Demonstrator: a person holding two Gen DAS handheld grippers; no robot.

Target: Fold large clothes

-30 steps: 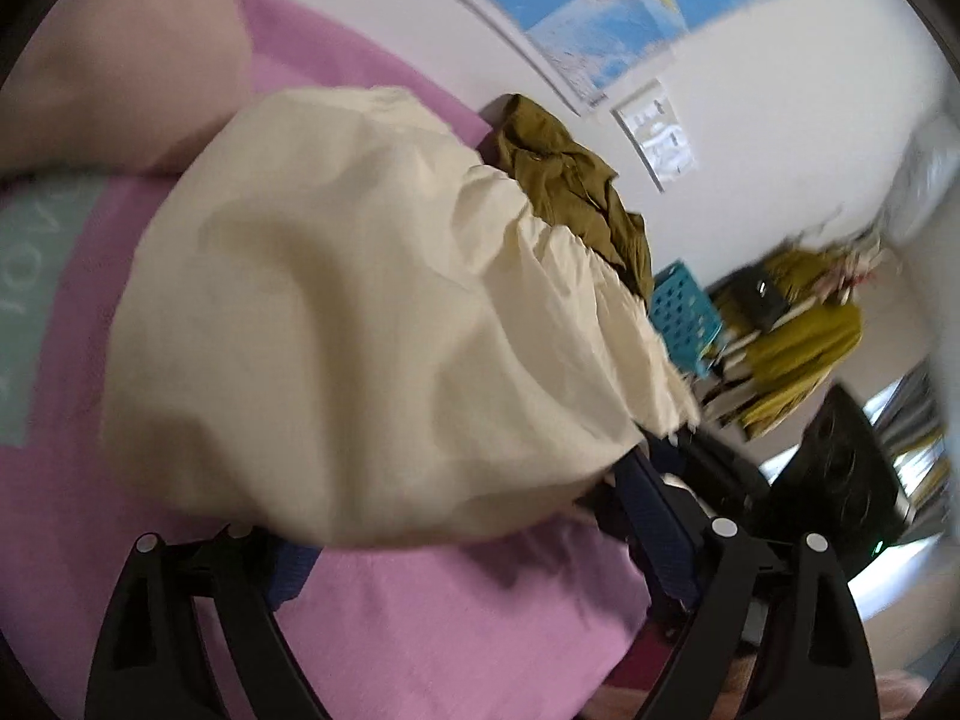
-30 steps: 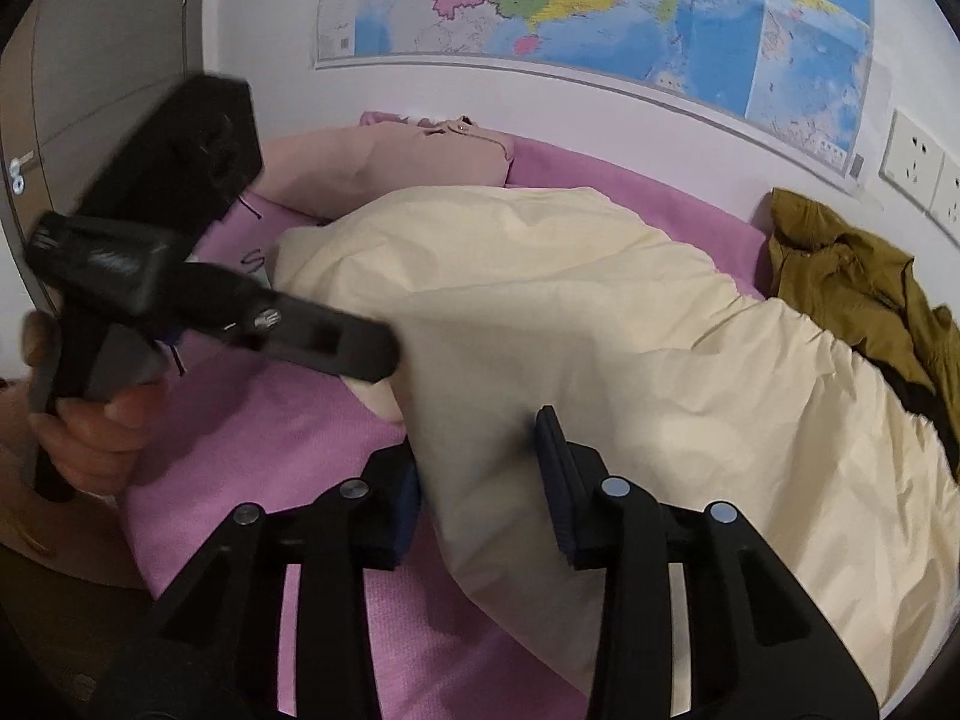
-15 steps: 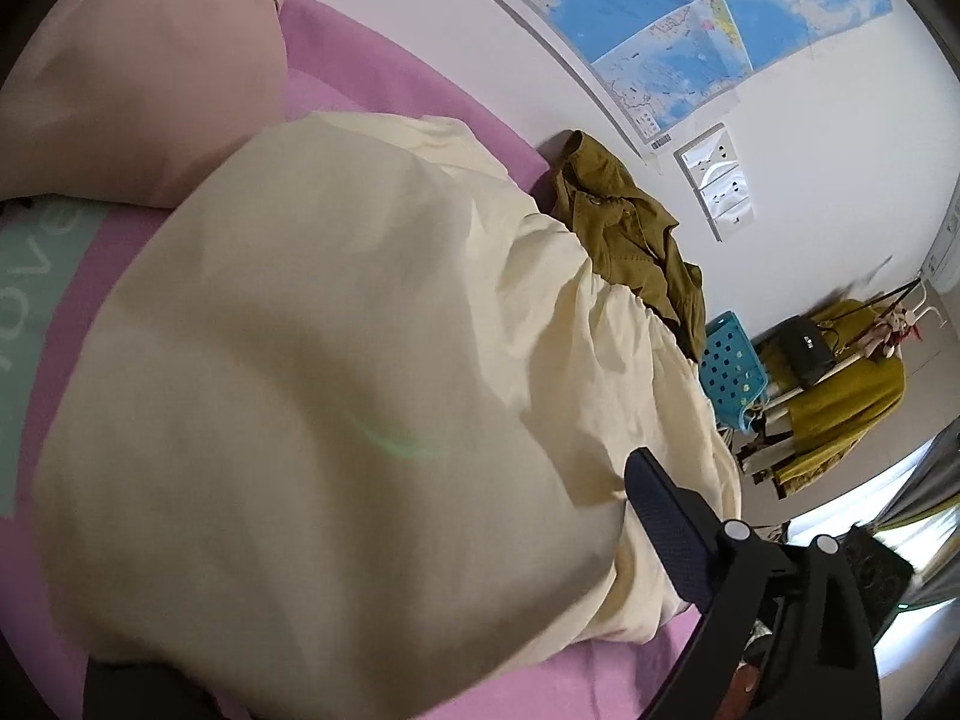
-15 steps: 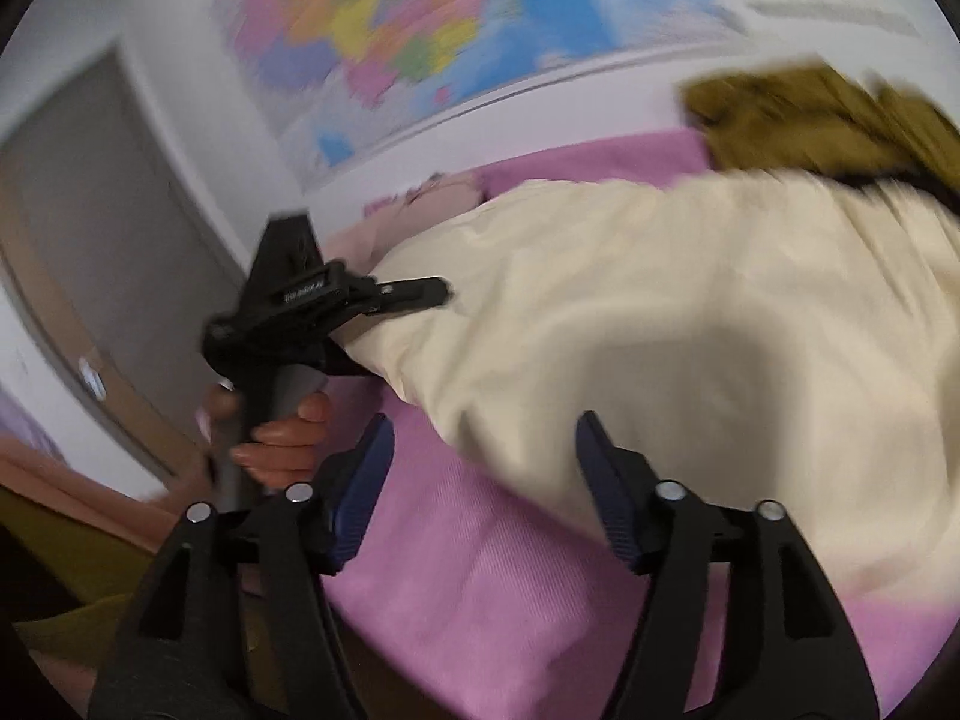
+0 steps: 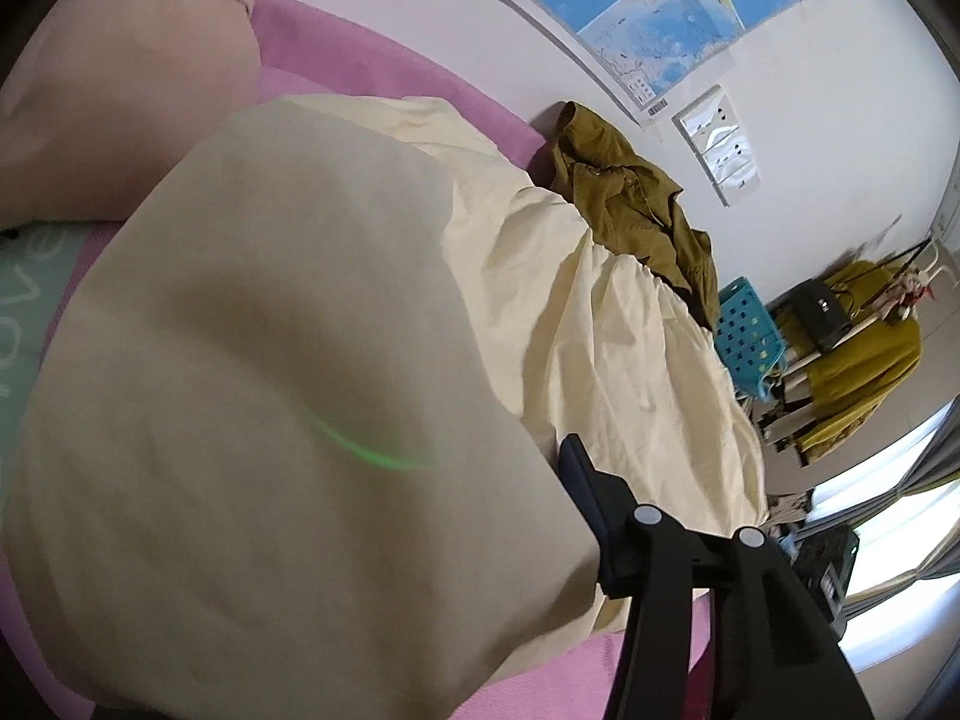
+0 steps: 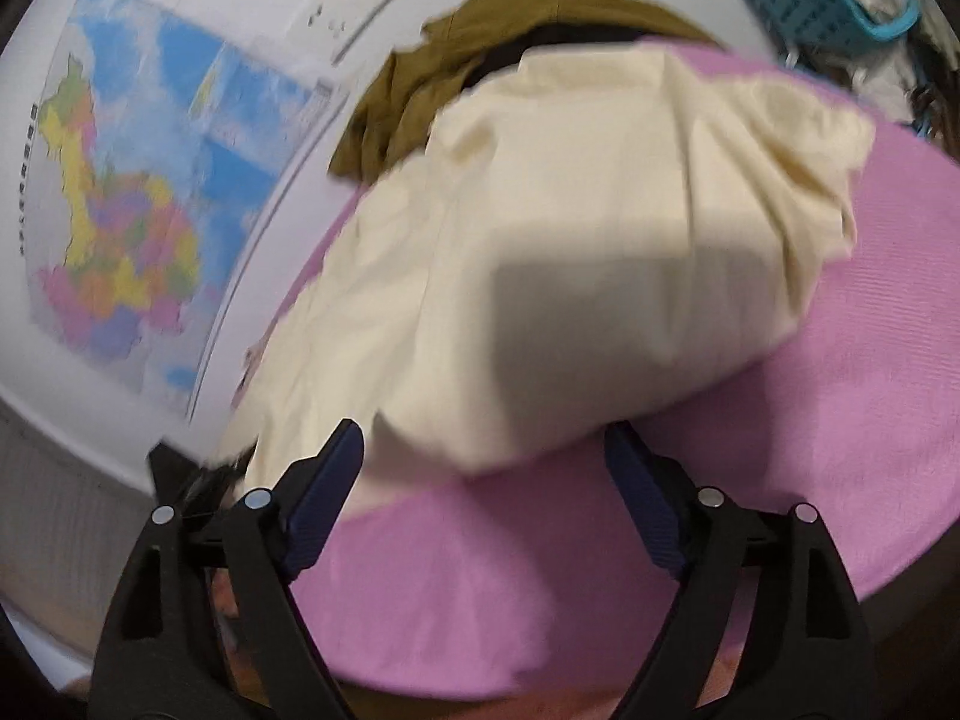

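A large cream garment (image 5: pixel 312 360) lies bunched on the pink bed cover (image 5: pixel 372 66); it also shows in the right wrist view (image 6: pixel 570 276). In the left wrist view the cloth drapes over the gripper. Only its right finger (image 5: pixel 585 492) shows and the left one is hidden under the cloth. My right gripper (image 6: pixel 483 480) is open, and a fold of the cream garment lies between its fingers. The right wrist view is blurred.
An olive garment (image 5: pixel 630 204) lies at the bed's far edge by the wall. A peach pillow (image 5: pixel 120 90) is at the upper left. A blue basket (image 5: pixel 747 336) and a clothes rack (image 5: pixel 852 348) stand beyond the bed. A map (image 6: pixel 120 198) hangs on the wall.
The left gripper has pushed in under the cream garment, which now covers its left finger. The right gripper has swung round to the garment's near fold and stays open.
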